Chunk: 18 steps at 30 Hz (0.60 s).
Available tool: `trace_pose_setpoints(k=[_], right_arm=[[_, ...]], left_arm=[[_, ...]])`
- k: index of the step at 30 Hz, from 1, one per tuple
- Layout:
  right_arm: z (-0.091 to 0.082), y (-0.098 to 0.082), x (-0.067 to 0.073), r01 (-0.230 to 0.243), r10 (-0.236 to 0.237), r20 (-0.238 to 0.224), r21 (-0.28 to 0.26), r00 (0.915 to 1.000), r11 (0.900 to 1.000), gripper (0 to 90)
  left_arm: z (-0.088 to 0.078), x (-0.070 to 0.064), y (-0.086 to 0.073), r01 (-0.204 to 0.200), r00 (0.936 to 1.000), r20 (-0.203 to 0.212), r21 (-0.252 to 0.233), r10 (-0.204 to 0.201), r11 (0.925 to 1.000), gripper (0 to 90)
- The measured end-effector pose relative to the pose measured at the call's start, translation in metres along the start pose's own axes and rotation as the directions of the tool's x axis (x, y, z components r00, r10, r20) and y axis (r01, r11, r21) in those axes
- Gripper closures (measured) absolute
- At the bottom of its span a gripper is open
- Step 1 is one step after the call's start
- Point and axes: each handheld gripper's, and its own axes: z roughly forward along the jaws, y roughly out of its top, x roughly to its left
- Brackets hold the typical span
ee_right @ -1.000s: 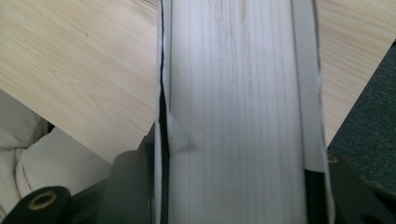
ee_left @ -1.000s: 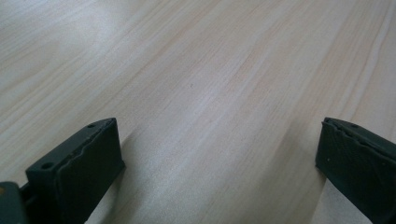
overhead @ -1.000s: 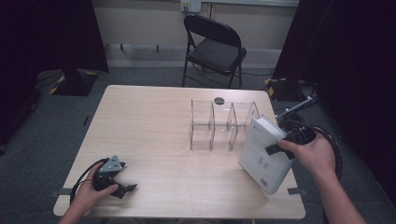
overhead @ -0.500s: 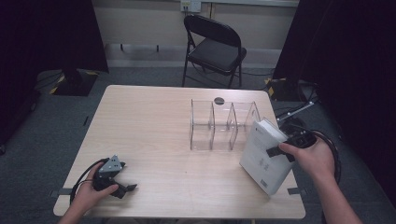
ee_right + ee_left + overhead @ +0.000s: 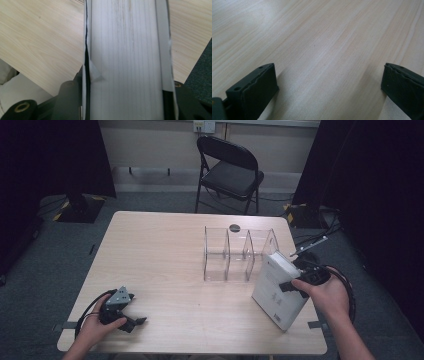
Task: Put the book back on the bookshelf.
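Two black jaws of the right tool [image 5: 295,284] clamp a thick white book [image 5: 278,289], one jaw on each cover, as the right gripper view shows: the block of pale page edges [image 5: 127,55] runs straight up between them, with a cover on either side. In the high view the book stands tilted on the light wooden worktop [image 5: 165,255] near its right edge, closer to the near right corner than the far one. Its lower end is close to the near edge and its upper end leans toward the far side. The person's right hand [image 5: 325,292] grips the tool at the book's right side, beyond the worktop's right edge.

Just left of and beyond the book's upper end stands a clear plastic divider rack [image 5: 239,252] with several upright compartments; whether book and rack touch cannot be told. A small dark round object [image 5: 234,228] lies behind the rack, toward the far edge.

Near the near left corner, well apart from the book, the left tool [image 5: 131,320] rests low over the worktop in the person's left hand [image 5: 97,327]. Its jaws are spread wide with only bare wood between them.
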Motion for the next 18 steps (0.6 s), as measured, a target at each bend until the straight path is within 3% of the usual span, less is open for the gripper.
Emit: trace_pose_setpoints(k=[6,10,18], right_arm=[[0.002,0.000,0.005,0.037,-0.039,0.021,0.076,0.9990,0.996,51.1],[0.004,0.001,0.005,0.027,-0.028,0.024,0.073,0.9993,0.997,50.6],[0.013,0.018,0.008,0.056,-0.059,0.024,0.118,0.9979,0.991,45.7]], left_arm=[[0.000,0.000,0.000,0.001,1.0000,0.000,0.001,-0.001,1.0000,0.0],[0.000,0.000,0.000,0.002,1.0000,-0.001,0.001,-0.002,1.0000,0.0],[0.000,0.000,0.000,0.002,1.0000,0.000,0.002,-0.002,1.0000,0.0]])
